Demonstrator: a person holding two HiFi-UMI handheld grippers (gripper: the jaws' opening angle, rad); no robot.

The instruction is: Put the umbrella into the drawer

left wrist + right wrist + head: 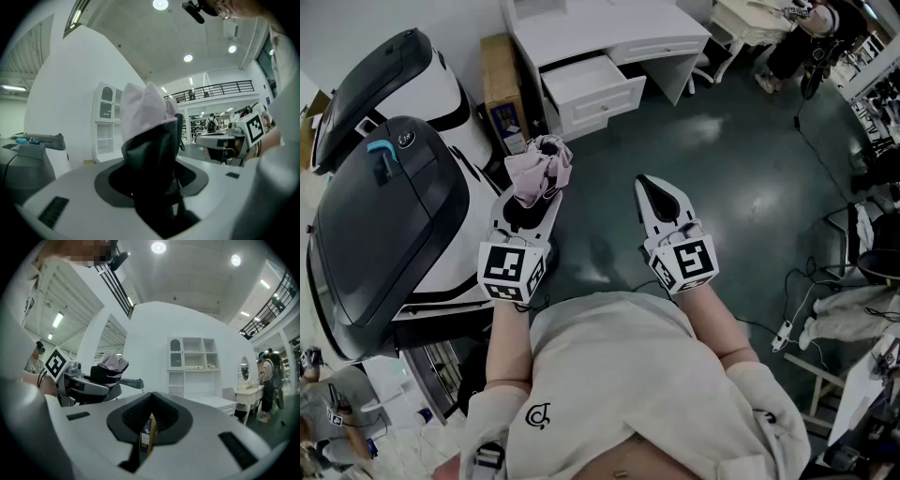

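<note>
A folded umbrella (540,169), pink cloth over black, stands up between the jaws of my left gripper (534,195), which is shut on it. In the left gripper view the umbrella (150,136) fills the space between the jaws of that gripper (154,157). My right gripper (648,187) is held level beside it, shut and empty; its jaws meet in the right gripper view (151,401). From that side the umbrella (112,363) shows at the left. The open white drawer (592,91) of the desk (600,26) lies ahead across the floor.
Two large black-and-white machines (389,220) stand close on the left. A cardboard box (501,86) leans beside the desk. A white shelf unit (192,364) stands behind. Cables and chairs (853,281) sit at the right, and a person (797,37) is at the far right.
</note>
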